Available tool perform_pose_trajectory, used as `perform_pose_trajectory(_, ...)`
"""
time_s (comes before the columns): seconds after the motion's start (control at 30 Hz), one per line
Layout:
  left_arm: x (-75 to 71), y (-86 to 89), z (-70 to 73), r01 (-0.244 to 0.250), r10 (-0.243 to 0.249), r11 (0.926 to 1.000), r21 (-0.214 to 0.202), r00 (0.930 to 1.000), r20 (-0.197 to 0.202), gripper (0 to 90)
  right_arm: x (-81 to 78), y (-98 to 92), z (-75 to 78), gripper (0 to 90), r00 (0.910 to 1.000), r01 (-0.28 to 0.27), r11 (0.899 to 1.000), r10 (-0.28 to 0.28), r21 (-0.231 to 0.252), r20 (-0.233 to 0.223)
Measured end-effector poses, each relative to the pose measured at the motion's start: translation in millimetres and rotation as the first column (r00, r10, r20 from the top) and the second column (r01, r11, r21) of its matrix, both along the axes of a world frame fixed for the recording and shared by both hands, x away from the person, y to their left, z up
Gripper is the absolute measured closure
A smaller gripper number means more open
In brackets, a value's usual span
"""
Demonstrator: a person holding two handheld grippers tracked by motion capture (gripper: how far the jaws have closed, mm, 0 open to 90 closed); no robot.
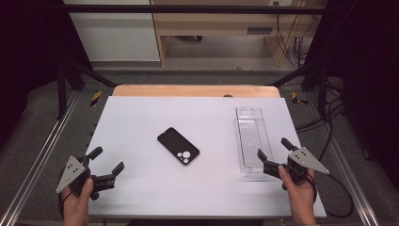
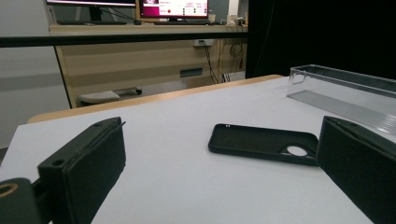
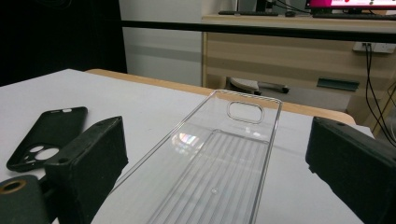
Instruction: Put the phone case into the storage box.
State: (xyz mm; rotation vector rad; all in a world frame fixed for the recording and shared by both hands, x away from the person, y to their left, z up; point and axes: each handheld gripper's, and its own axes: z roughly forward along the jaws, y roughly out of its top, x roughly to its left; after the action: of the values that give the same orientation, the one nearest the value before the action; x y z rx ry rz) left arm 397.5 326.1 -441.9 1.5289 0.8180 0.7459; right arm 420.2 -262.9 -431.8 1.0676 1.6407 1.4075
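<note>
A black rubbery phone case [image 1: 178, 146] is seen lying flat at the middle of the white table [image 1: 136, 122], with a long clear plastic tray [image 1: 251, 140] to its right. Both grippers are held wide open and empty — the left gripper [image 1: 107, 161] near the front left corner, the right gripper [image 1: 273, 149] at the tray's near end.

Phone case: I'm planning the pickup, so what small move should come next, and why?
Probably ease the left gripper forward toward the phone case. Its jaws are open and empty, and the case lies flat mid-table, apart from the clear tray by the open right gripper.
</note>
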Motion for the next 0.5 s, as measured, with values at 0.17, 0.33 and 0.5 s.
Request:
perform_pose_trajectory(0.17,-0.8,0.1,0.7,-0.004,0.004,1.0000,0.007,1.0000,0.007,1.7,-1.9,1.7,2.4,5.9,0.9996,0.023,1.000,-0.023,-0.004,0.015)
perform_pose_trajectory(0.33,-0.6,1.3,1.0,-0.024,0.024,0.9997,0.006,0.9997,0.009,1.8,-2.9,3.7,4.4,6.2,0.9985,0.051,0.999,-0.051,-0.005,0.020)
perform_pose_trajectory(0.5,-0.6,1.3,0.9,-0.022,0.021,0.9997,0.009,0.9997,0.010,1.7,-3.5,7.1,7.0,6.4,0.9974,0.069,0.997,-0.070,0.036,0.018)
